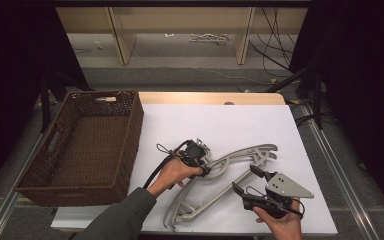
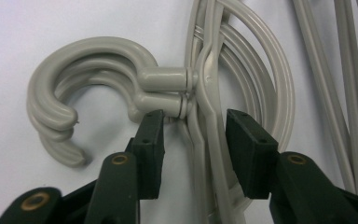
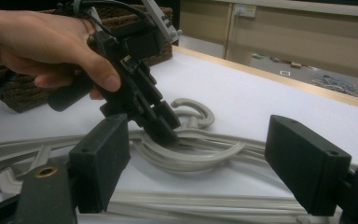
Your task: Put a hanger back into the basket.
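Left gripper: fingers part-open astride grey hangers neck, not pressing. Right gripper: fingers wide open, empty.

Setting: lab or recording workspace. Evidence: white-topped table flanked by black curtains at both frame edges; loose cables on bare floor, upper right; plain wooden shelving legs along the top.
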A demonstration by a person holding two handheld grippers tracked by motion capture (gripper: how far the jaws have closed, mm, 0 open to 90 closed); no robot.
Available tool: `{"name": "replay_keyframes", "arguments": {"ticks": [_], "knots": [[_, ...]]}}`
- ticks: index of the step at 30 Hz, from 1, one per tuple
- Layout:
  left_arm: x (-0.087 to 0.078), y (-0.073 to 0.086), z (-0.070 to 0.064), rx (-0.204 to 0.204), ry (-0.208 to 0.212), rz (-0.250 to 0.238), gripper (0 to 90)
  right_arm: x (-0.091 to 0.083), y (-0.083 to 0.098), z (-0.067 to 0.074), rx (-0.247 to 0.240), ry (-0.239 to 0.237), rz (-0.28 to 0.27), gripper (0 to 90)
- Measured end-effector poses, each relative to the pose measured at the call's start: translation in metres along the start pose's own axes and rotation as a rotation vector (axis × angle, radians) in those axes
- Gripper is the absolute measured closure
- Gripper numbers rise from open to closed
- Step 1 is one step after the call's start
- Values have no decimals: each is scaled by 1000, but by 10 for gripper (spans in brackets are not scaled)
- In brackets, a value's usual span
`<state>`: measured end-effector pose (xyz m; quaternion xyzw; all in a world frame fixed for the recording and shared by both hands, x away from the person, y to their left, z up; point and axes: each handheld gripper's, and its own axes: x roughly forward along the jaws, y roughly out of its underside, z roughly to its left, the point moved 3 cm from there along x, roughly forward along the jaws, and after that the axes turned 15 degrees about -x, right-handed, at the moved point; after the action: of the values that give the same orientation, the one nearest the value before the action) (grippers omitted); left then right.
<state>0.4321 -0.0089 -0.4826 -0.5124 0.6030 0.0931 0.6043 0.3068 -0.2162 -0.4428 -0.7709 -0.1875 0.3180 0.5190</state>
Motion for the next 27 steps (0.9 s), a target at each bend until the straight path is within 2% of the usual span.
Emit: {"name": "replay_keyframes", "arguments": {"ticks": [4, 6, 9, 10, 11, 12, 15, 16, 17, 18, 19, 20, 21, 22, 25, 27], "knots": [[1, -2, 0, -1, 1, 8, 634, 0, 0, 0, -2, -2, 1, 233], [4, -2, 0, -49, 49, 20, 660, 1, 0, 1, -3, -7, -1, 234], [2, -3, 2, -61, 65, 19, 711, 1, -1, 2, -3, -22, -1, 235], [0, -4, 3, -75, 58, -3, 771, 2, -1, 3, 1, -22, -15, 235], [-1, -4, 3, -90, 58, -18, 792, 1, -1, 2, 0, -22, -9, 235], [-4, -5, 5, -74, 55, -7, 802, 0, -1, 1, -7, -18, 4, 235], [-9, -6, 9, -117, 73, -28, 816, 0, -1, 0, -20, -11, -4, 234], [-9, -5, 10, -128, 85, -24, 818, 1, -1, 2, -5, -20, -3, 235], [-10, -5, 11, -141, 93, -24, 819, 2, -1, 1, -14, -13, -21, 235], [-9, -4, 12, -151, 95, -34, 820, 2, -1, 2, 1, -23, -14, 235], [-9, -4, 13, -150, 98, -30, 821, 0, 0, 2, -12, -19, 12, 235], [-10, -3, 14, -154, 108, -41, 821, 0, 0, 2, -12, -19, 12, 235], [-11, -3, 13, -169, 121, -60, 822, 2, 0, 3, -1, -23, -9, 235], [-11, -3, 12, -197, 136, -85, 823, 1, -1, 2, -3, -24, -6, 235], [-15, -3, 14, -203, 159, -99, 825, 0, 0, 1, -11, -15, 10, 235], [-18, -4, 14, -216, 171, -126, 826, 1, 0, 2, -8, -20, 0, 235]]}}
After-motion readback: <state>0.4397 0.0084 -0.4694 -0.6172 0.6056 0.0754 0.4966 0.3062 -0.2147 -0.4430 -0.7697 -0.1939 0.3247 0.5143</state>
